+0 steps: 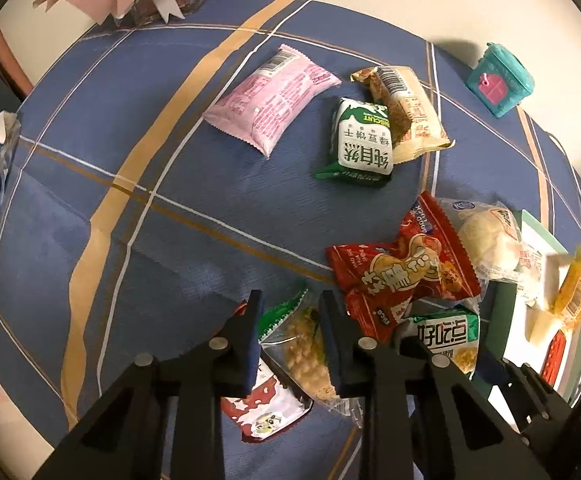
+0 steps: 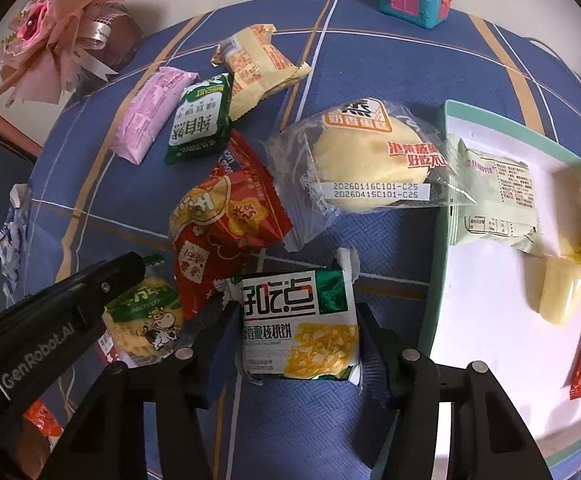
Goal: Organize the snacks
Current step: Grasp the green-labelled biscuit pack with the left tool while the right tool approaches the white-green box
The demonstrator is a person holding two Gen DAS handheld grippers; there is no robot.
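Left fingers (image 1: 290, 308) pinch clear cracker packet (image 1: 302, 344); walnut-cookie pack (image 2: 300, 324) between right fingers (image 2: 298, 320).

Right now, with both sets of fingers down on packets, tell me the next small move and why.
Probably lift the right gripper and carry its green-and-white walnut cookie packet to the white tray beside it: the fingers bracket the packet's two sides, and the tray already holds sorted snacks with bare space nearest.

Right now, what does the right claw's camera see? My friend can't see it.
The right claw straddles a green-and-white cookie packet on a blue checked tablecloth. More snacks lie beyond, with a white tray to the right.
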